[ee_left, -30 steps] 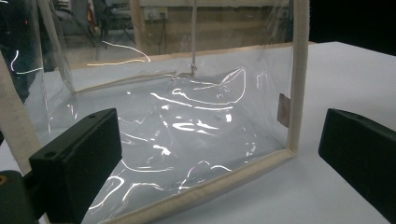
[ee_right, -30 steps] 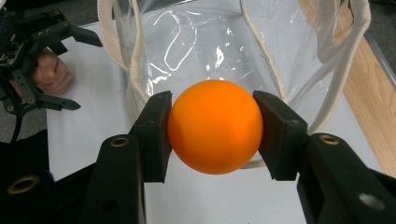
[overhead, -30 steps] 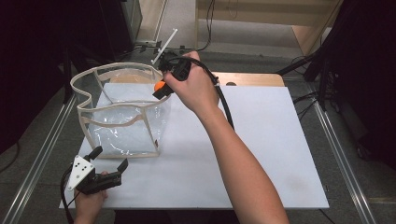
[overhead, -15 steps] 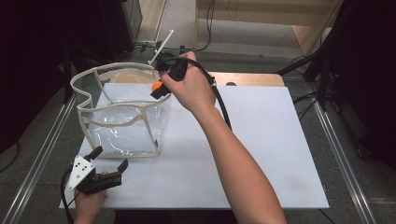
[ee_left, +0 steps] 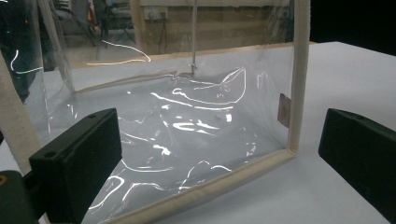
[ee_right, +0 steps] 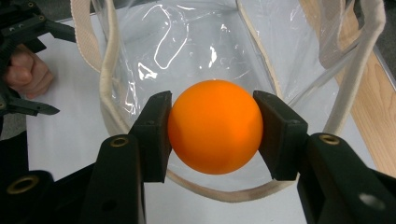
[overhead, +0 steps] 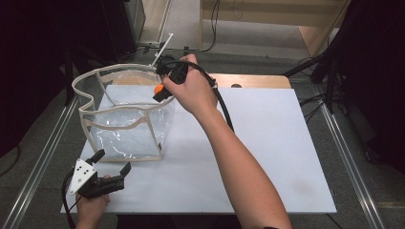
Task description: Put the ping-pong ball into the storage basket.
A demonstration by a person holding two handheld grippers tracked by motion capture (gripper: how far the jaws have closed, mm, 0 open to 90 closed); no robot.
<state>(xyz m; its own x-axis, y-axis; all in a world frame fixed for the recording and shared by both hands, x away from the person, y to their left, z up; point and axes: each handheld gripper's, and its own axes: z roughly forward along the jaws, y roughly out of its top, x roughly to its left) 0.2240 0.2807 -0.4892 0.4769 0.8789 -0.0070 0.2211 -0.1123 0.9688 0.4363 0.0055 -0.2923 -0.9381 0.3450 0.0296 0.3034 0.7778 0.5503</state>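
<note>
At the near left corner of the bench [overhead: 286, 157], which is covered by a white sheet, the left claw [overhead: 111, 164] lies low in the person's left hand [overhead: 90, 209], its grey three-cornered plate on top and its jaws standing wide apart with nothing between them. In the left gripper view those two black jaws frame the near lower corner of the clear plastic bag [ee_left: 187, 121], and they are near its cream edging without touching it. The bag [overhead: 126, 121] stands upright on the left half of the bench, open at the top, its see-through walls held in shape by cream fabric trim and looping handles; through its walls the white sheet shows, with bright glints on the plastic. Over the bag's far right rim, the right claw [overhead: 160, 90] is held in the person's right hand [overhead: 193, 90], the forearm reaching in from the bottom edge and a black cable trailing back along it. This claw is closed on an orange ball [overhead: 158, 89], which sits above the bag's open mouth. The right gripper view looks down along the jaws: the orange ball [ee_right: 215, 133] is pinched on both sides between the black pads, with the bag's open top and clear bottom directly beneath it. To the right, the rest of the white sheet lies bare, with a strip of wooden benchtop showing along the far edge.
</note>
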